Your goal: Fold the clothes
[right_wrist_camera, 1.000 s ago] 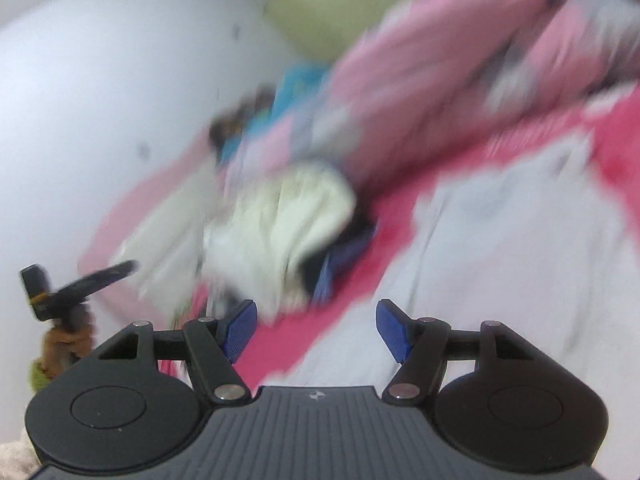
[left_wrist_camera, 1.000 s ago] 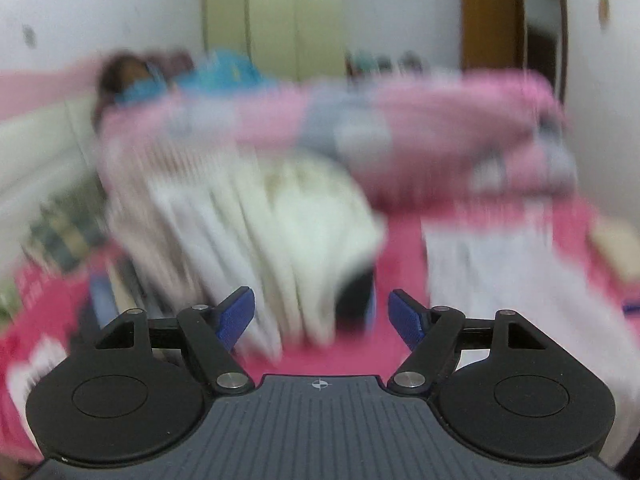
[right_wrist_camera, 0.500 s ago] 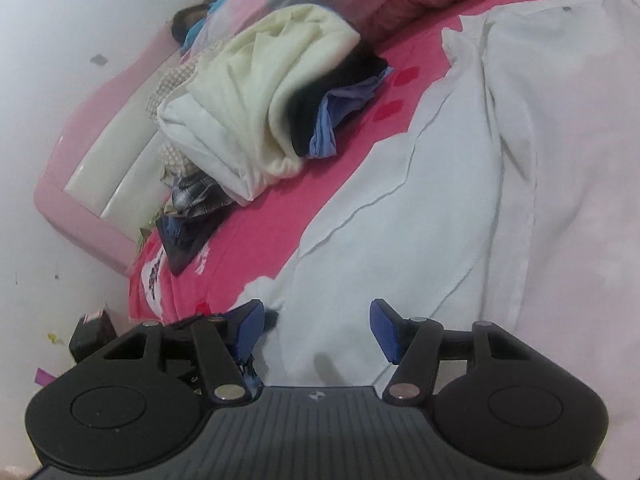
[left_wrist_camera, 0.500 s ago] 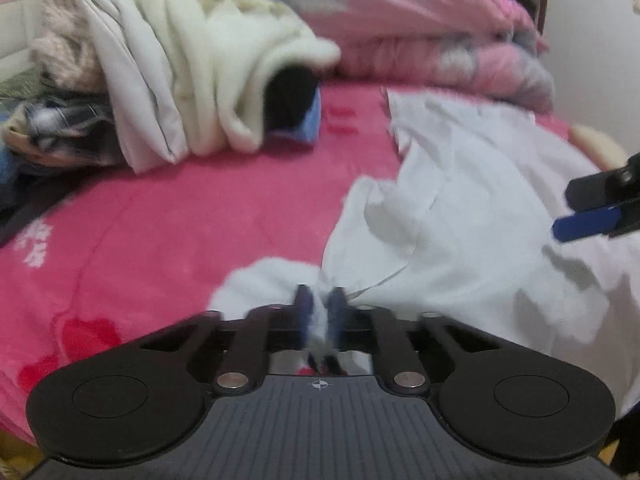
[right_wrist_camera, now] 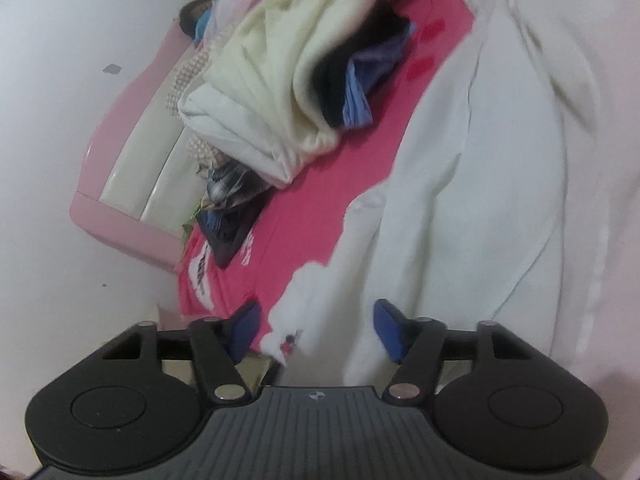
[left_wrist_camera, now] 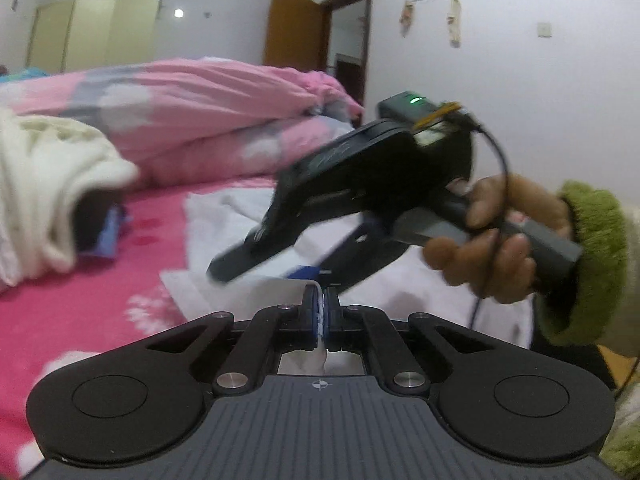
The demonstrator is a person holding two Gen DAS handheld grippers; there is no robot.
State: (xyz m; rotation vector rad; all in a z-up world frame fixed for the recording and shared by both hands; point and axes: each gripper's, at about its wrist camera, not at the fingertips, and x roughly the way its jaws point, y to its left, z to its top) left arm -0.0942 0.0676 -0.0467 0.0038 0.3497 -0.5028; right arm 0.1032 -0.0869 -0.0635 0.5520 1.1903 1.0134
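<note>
Two hand-held grippers work at the near edge of a white garment (right_wrist_camera: 472, 184) that lies spread across a bright pink bedsheet (left_wrist_camera: 80, 304). The left gripper (left_wrist_camera: 321, 312) has its blue pads pressed together on a fold of the garment's near edge, with white cloth visible between and behind them. In the left wrist view the right gripper (left_wrist_camera: 304, 270) reaches in from the right, held by a hand (left_wrist_camera: 500, 240) in a fuzzy green cuff (left_wrist_camera: 592, 264), low over the same garment. In its own view the right gripper's (right_wrist_camera: 316, 332) jaws have just been closing but stand apart, with the garment's near corner lying between the pads, not pressed. A heap of cream and dark clothes (right_wrist_camera: 288, 80) sits farther off to the left, well apart from both grippers. A pink quilt (left_wrist_camera: 208, 120) lies at the far side.
</note>
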